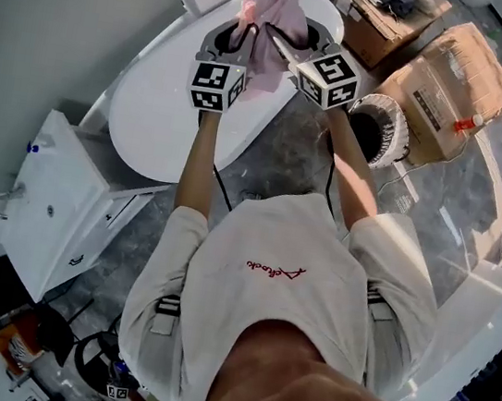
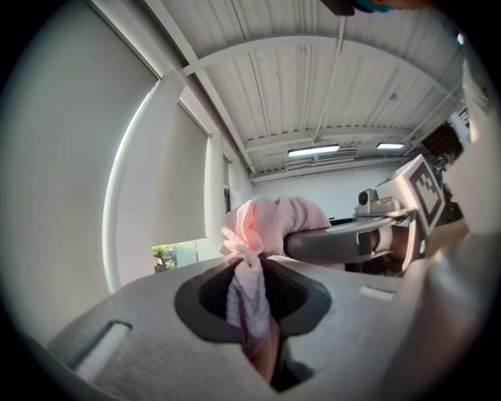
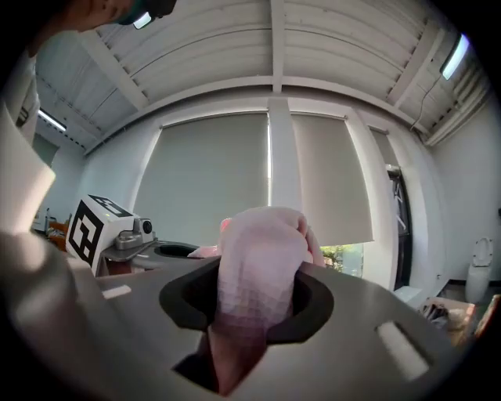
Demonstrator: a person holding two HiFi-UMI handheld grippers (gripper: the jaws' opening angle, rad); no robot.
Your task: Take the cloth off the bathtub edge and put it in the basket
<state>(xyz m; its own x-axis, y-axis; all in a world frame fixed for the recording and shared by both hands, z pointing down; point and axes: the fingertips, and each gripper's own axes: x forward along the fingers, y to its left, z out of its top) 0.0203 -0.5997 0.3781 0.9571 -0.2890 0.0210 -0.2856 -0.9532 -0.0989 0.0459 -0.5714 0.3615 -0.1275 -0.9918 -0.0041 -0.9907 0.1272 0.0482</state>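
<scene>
Person, grey floor, white bathtub

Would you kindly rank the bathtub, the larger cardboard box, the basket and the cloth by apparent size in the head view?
1. bathtub
2. larger cardboard box
3. basket and cloth look alike, so unranked: the cloth is held up nearer the camera and partly hidden.

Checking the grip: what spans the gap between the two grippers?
The bunched pink cloth, pinched by both the left gripper and right gripper; head view shows it.
</scene>
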